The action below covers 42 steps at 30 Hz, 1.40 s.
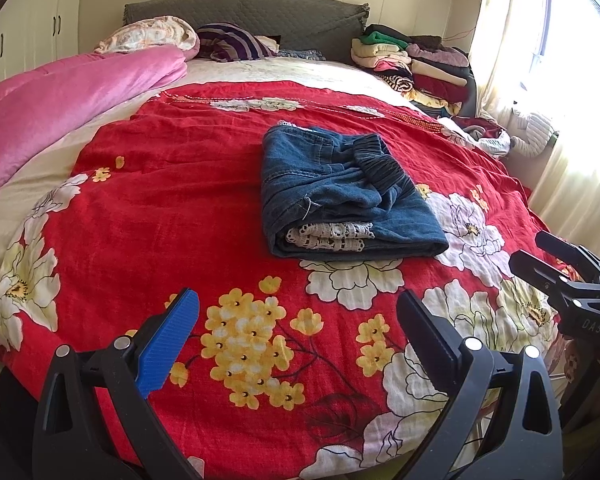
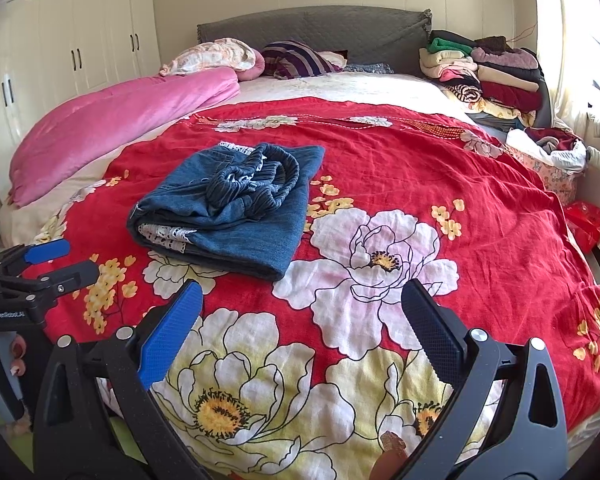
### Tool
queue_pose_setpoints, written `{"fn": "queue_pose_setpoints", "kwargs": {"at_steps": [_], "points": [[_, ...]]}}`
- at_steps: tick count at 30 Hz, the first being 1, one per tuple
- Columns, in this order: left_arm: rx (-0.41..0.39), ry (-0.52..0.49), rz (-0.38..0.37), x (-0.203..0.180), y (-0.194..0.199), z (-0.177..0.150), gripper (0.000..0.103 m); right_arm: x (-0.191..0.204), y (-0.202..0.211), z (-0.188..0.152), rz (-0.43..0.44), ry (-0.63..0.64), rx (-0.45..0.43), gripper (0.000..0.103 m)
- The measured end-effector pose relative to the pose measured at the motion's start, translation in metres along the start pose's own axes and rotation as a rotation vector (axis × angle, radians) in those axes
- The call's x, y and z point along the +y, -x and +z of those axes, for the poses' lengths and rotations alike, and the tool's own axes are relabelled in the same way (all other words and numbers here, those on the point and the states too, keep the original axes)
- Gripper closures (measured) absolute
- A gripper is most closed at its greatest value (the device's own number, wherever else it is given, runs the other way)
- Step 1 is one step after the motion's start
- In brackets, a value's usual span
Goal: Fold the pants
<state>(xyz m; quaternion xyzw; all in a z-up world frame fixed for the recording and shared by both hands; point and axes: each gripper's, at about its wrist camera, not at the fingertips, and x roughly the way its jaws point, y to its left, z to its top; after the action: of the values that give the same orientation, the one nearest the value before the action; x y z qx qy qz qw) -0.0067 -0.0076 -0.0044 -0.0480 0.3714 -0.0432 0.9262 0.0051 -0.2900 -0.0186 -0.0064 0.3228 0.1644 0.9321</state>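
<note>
pink quilt (image 1: 72,92) lies along the bed's left edge. left gripper (image 1: 298,340) hovers over the red floral bedspread (image 1: 172,184), jaws spread wide, holding nothing. folded denim pants (image 1: 340,196) rest mid-bed, waistband on top, apart from both tools. right gripper (image 2: 302,336) hangs equally wide and empty. stacked clothes (image 1: 416,64) sit far right by the headboard.

pants (image 1: 340,196): 1 folded bundle; grippers: 2, left gripper (image 1: 298,340), right gripper (image 2: 302,328); pink quilt (image 1: 68,96): 1
</note>
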Motion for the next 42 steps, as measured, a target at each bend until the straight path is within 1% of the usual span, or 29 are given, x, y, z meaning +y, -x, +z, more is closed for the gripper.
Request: {"fn": "queue_pose_setpoints", "kwargs": {"at_steps": [5,34,39,42], "points": [[0.015,-0.010,0.008,-0.0029,-0.0014,-0.0017,0.004,-0.0010,0.0015,-0.0012,0.000,0.006,0.002,0.009],[0.028,-0.018,0.018,-0.0031,-0.0064,-0.0025,0.004,-0.0028,0.0020,-0.0028,-0.009,0.001,0.001,0.009],[0.029,-0.021,0.015,-0.0036,-0.0073,-0.0029,0.004,-0.0056,0.0024,-0.0041,-0.016,-0.004,-0.001,0.009],[0.039,-0.018,-0.011,-0.0030,-0.0091,-0.0038,0.004,-0.0072,0.0023,-0.0045,-0.018,-0.008,-0.001,0.009]]}}
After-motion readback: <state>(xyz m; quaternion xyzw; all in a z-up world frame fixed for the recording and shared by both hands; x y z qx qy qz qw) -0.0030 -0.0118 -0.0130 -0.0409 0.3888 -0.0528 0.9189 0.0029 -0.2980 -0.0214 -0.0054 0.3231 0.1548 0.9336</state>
